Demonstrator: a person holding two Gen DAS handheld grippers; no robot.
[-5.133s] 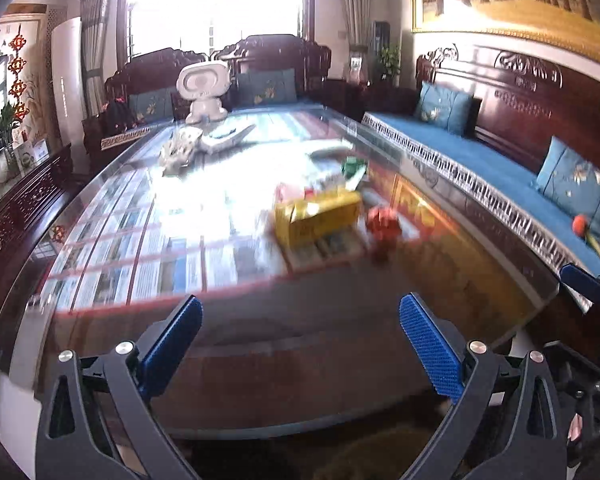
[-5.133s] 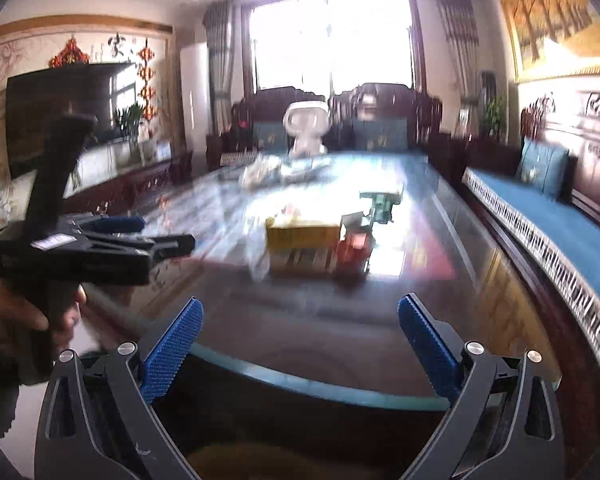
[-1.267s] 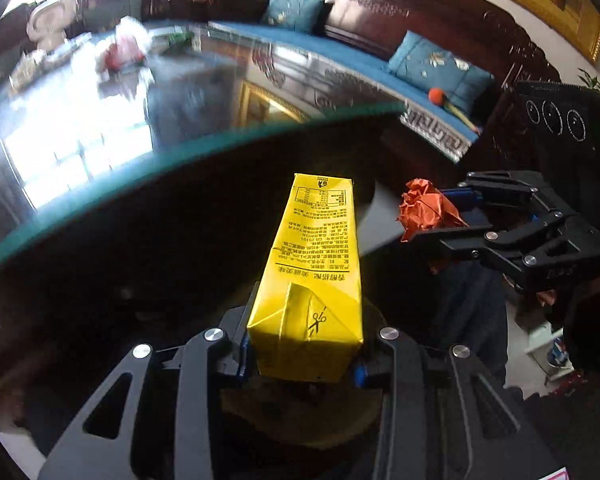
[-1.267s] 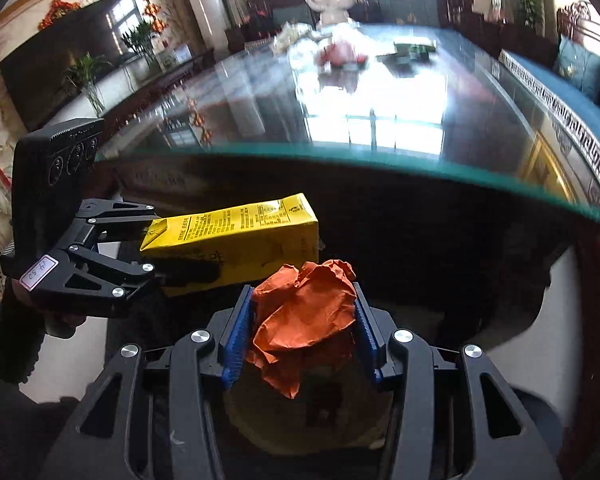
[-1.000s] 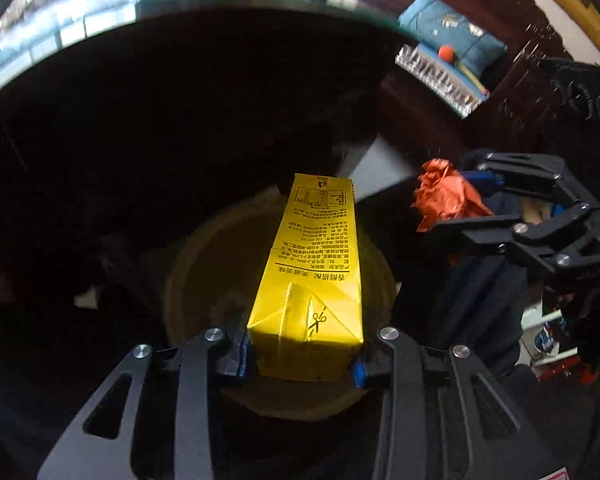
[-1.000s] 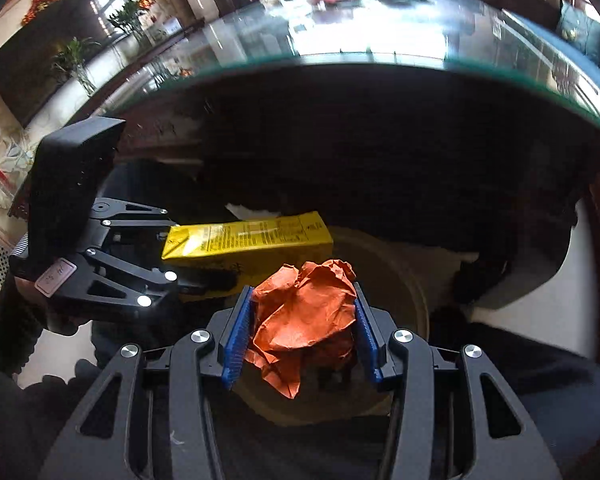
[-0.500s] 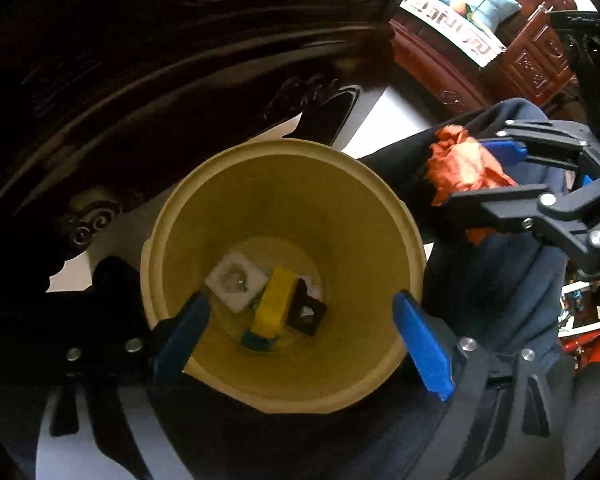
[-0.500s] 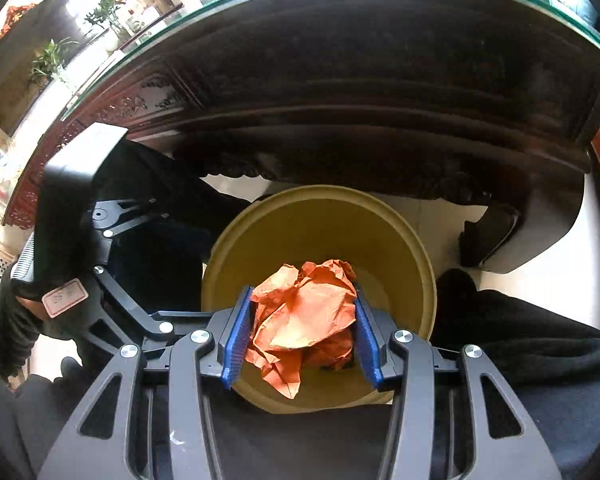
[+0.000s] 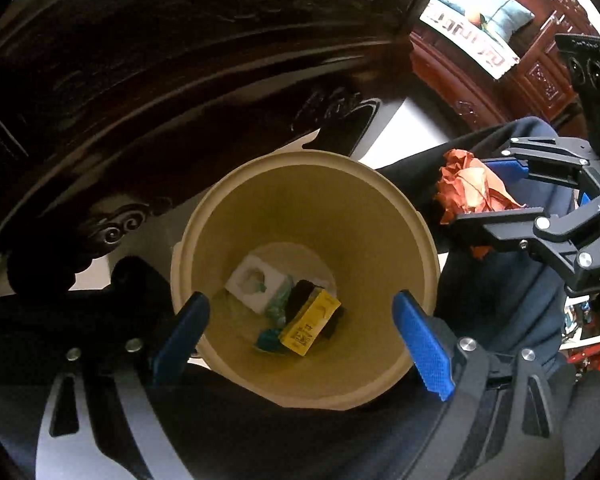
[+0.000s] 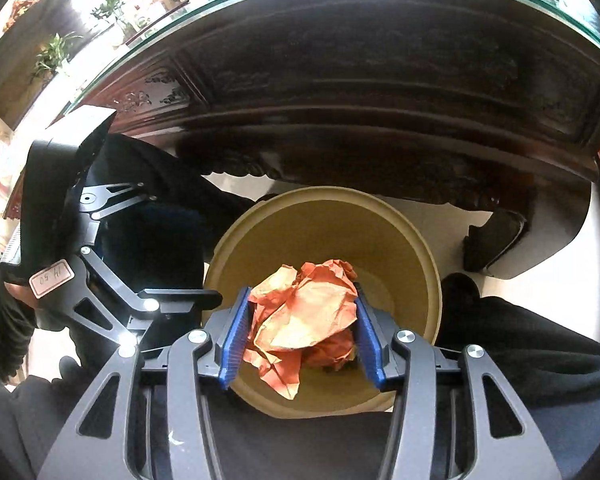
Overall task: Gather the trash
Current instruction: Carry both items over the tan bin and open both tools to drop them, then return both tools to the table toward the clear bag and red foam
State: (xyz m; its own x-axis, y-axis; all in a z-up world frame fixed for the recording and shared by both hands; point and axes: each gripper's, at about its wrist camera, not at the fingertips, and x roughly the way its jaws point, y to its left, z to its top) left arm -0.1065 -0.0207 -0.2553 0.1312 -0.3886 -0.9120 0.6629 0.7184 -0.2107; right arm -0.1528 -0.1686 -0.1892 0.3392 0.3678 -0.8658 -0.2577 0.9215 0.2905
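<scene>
The right gripper (image 10: 300, 334) squeezes a crumpled orange paper ball (image 10: 304, 320) right above the tan trash bin (image 10: 428, 264). The left gripper (image 9: 300, 336) is spread wide with nothing in it. The yellow carton (image 9: 310, 322) lies inside. Next, let the ball drop in.

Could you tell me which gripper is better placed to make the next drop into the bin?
Right. The right gripper is shut on the orange paper ball above the tan bin; the left gripper is open, its yellow carton lying inside.
</scene>
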